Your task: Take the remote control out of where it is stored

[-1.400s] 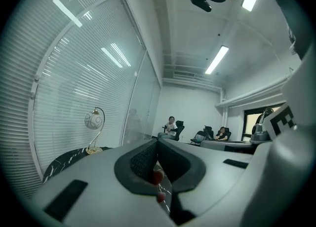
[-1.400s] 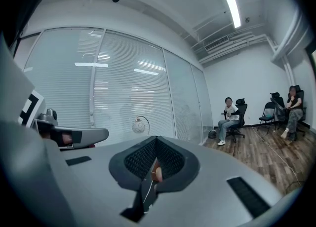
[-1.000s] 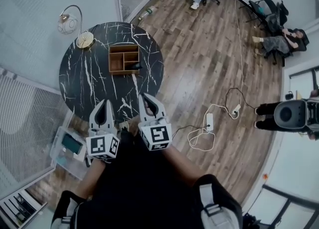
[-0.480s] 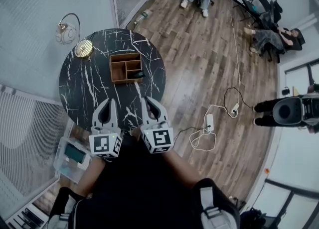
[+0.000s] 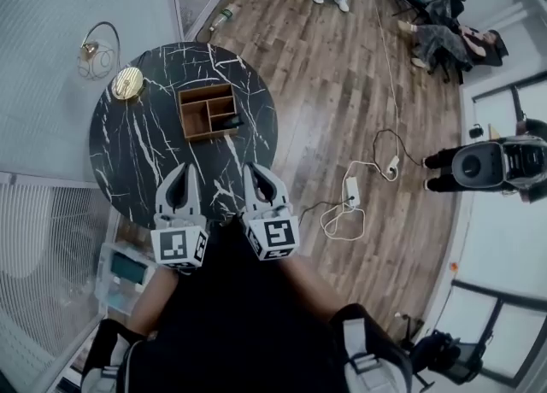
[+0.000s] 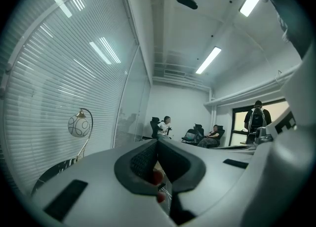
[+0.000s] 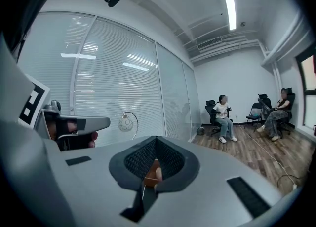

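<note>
**Remote not touched yet, both grippers well short of the box**

So the step in hand looked like the approach, nothing more. The left gripper and right gripper hung side by side over the near edge of the table. Both were clenched on nothing, and each gripper view showed the jaw tips meeting with no object between them.

The remote was a small dark thing at the near-right corner of the wooden box. The box sat around the middle of the table, well apart from both grippers. The remote was too small to tell if it lay fully inside a compartment or poked over the rim.

My guess for the next move: the right gripper sat on the remote's side, so it'd reach in, spread its jaws first, then line up across the remote's narrow width. The box walls looked tight, and a clumsy grab could shove the box along
</note>
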The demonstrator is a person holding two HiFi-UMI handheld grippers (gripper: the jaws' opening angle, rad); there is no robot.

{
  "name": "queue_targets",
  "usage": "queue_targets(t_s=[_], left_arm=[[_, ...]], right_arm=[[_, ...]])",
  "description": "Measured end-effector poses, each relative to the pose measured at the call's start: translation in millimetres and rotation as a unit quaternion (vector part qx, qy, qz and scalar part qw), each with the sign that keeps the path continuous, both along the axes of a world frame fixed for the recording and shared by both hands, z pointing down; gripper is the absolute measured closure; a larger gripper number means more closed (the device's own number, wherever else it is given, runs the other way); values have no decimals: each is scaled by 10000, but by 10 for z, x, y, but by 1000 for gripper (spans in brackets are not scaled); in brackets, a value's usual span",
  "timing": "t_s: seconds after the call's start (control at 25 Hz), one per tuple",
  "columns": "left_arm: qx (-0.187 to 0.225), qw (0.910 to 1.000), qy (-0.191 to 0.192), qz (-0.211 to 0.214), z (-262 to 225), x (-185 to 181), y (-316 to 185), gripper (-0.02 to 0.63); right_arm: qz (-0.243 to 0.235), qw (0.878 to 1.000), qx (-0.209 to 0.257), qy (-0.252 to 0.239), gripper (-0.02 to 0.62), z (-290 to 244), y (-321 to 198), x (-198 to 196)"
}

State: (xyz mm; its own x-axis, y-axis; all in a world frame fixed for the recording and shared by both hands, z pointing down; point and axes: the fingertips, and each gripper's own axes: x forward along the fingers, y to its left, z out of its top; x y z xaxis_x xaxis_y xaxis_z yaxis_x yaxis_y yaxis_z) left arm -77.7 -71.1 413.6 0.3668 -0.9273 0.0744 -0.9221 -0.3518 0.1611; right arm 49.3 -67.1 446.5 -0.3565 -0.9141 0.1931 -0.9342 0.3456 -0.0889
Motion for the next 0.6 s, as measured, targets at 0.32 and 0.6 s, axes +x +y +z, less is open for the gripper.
queue_targets(t_s=[0.32, 0.6], left_arm=[[-50, 10000, -38, -31, 93, -2, -269, 598], [-164, 9998, -32, -131, 222, 76, -672, 598]], right_arm=[[4, 9998, -195, -27, 594, 289, -327, 13], [6, 9989, -470, -20, 594, 629, -822, 78]])
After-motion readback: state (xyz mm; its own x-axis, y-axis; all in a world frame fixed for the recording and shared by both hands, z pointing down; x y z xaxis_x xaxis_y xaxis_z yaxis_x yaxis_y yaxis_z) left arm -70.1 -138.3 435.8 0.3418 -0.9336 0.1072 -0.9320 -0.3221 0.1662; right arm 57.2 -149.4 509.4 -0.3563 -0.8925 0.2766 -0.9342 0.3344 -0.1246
